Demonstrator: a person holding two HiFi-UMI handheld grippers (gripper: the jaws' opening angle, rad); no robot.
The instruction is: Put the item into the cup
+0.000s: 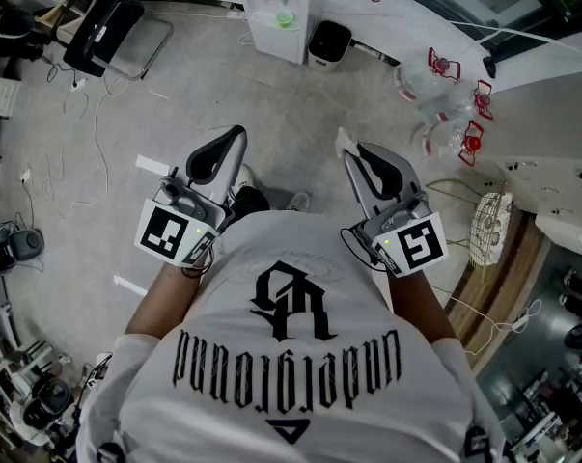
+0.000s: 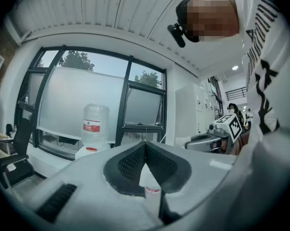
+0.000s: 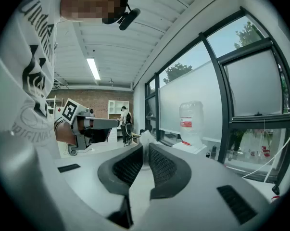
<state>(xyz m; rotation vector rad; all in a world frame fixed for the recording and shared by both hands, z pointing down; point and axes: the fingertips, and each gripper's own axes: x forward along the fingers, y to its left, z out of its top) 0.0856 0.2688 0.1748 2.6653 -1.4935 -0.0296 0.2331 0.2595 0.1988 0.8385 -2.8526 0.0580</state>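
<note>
Left gripper clamps a red-banded white bottle deep between its jaws. Right gripper, nearly closed, barely nips a white scrap at its tips, so it may slip.

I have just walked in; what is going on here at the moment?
A standing person holds both grippers up at chest height, above the floor. The left claw is closed, with a small white tube bearing a pink band seated between its jaws. The right claw seems to pinch a white scrap at its tips. No cup shows in any view.
</note>
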